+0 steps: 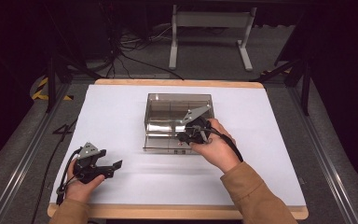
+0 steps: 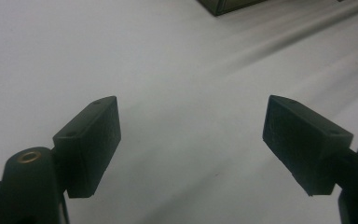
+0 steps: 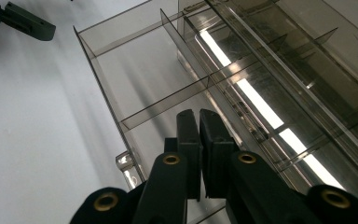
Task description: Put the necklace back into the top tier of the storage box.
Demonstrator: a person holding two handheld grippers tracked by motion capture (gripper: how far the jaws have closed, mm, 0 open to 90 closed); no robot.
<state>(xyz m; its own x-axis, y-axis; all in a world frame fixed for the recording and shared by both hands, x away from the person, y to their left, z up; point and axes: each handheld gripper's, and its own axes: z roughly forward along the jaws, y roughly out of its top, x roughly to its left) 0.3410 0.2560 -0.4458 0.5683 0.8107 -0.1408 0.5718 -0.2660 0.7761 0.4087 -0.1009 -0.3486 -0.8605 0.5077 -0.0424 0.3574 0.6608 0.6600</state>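
A: What was seen on the table (image 1: 121, 112)?
B: A smoked, see-through plastic drawer box (image 1: 179, 105) was set near the middle of the white-covered top, squared to its edges.
A: State of it?
B: A shallow drawer (image 3: 140, 84) was seen pulled out toward the near side. It was split by thin clear dividers (image 3: 168, 100) into compartments; nothing could be made out in the ones visible.
A: Anything on the front?
B: A small clear pull tab (image 3: 125, 162) was seen at the drawer's front wall. Bright light strips were reflected in the box top.
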